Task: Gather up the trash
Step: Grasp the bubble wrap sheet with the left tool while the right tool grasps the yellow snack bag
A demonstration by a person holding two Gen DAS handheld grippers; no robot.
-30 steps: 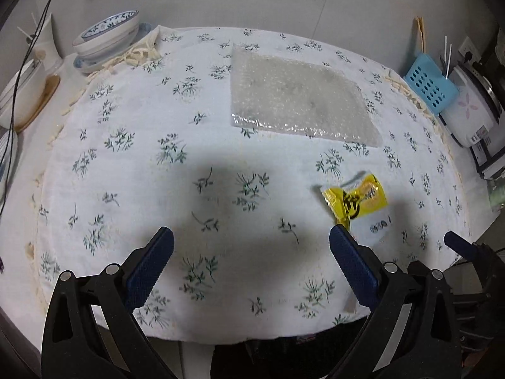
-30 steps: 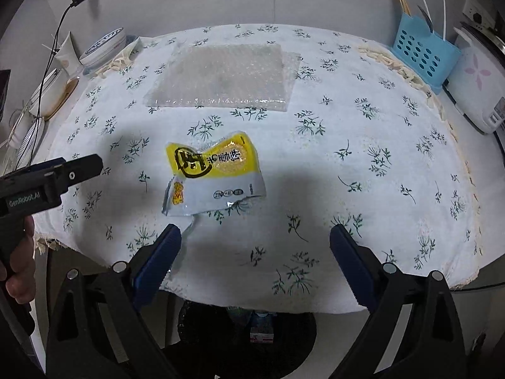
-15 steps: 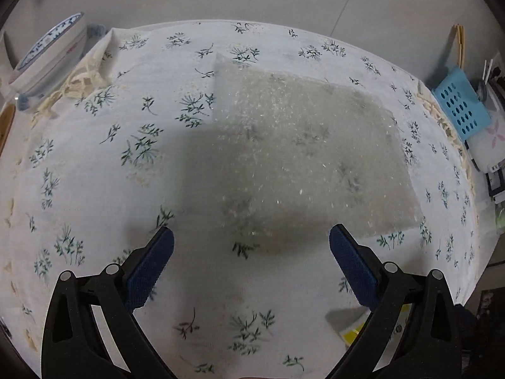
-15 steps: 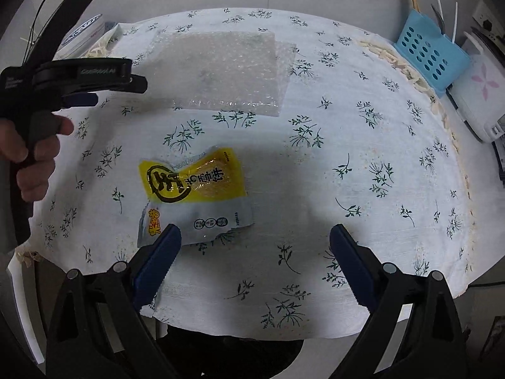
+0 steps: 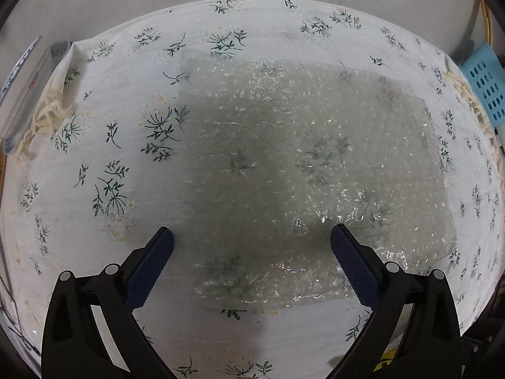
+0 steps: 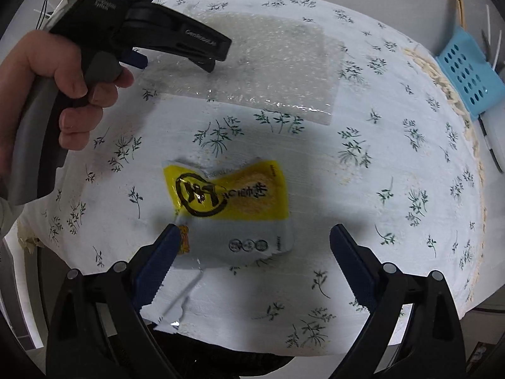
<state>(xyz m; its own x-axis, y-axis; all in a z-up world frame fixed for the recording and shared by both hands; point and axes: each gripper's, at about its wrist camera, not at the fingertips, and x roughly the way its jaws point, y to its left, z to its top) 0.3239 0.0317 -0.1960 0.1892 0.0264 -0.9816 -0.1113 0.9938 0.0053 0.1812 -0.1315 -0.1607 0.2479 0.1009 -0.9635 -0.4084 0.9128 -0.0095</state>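
Left tongs point(image 5: 252, 237): jaws wide apart, gripping nothing, now low over the near edge of the bubble wrap point(image 5: 315, 164). A second ago they hung back at the near edge of the tabletop point(image 5: 94, 126) with the wrap far off; they have since pushed forward until the sheet fills the view and its near edge lies between the jaws. Whether the tips touch the plastic cannot be told.

Right tongs point(image 6: 251, 240): also fully open and empty. They have closed in on the yellow snack wrapper point(image 6: 227, 202), which lies flat near the front edge of the tabletop; the left pad overlaps the wrapper's lower left corner, the right pad stands well clear of it.

Further out, a hand point(image 6: 63, 72) grips the left tool's handle over the wrap's left side. A blue basket point(image 6: 470, 75) sits at the right edge.

Judgement: both pieces of trash remain on the cloth, nothing yet picked up, but each tool is now lined up on its own piece, so grasping looks like the next step.
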